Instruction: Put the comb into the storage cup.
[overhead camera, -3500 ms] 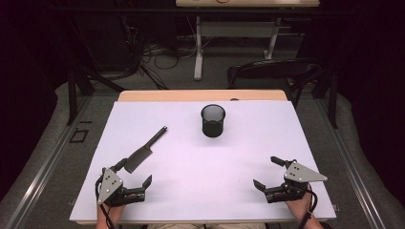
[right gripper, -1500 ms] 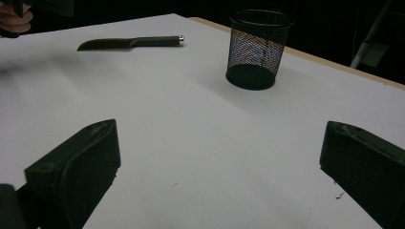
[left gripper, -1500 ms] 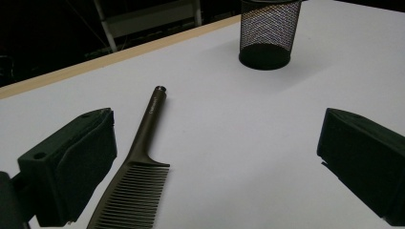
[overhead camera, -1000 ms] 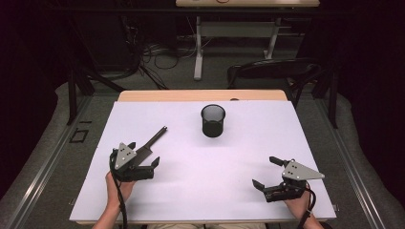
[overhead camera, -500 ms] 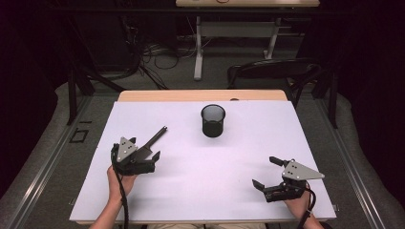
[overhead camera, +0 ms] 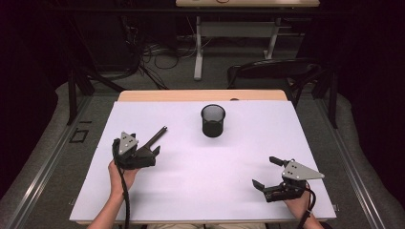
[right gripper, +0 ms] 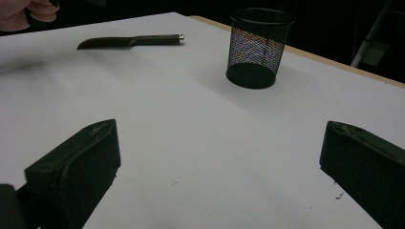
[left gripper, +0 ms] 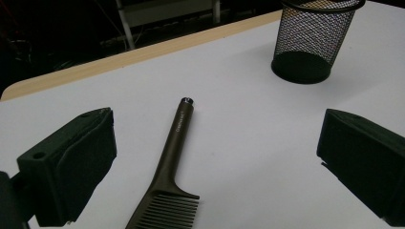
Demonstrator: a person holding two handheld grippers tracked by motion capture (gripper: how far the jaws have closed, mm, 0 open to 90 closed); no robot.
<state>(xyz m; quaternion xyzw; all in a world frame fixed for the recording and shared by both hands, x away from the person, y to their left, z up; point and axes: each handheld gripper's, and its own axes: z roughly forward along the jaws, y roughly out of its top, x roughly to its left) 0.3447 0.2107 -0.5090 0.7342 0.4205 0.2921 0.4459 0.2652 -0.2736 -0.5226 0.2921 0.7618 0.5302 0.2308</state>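
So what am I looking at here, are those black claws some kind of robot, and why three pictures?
No robot: a person holds a hand-operated claw in each hand. The high view looks down on the white table, with the left gripper and right gripper. The other two pictures come from cameras riding on each claw, looking out between its black jaws. On the table lie a dark comb and a black mesh cup, standing upright. Both claws are open and hold nothing; the left one sits over the comb's toothed end.

Left gripper, right gripper: black bodies w/ blocky matte black jaws, grey three-cornered top plate w/ small dark screws, black cable ea.; forearms bare, no sleeves
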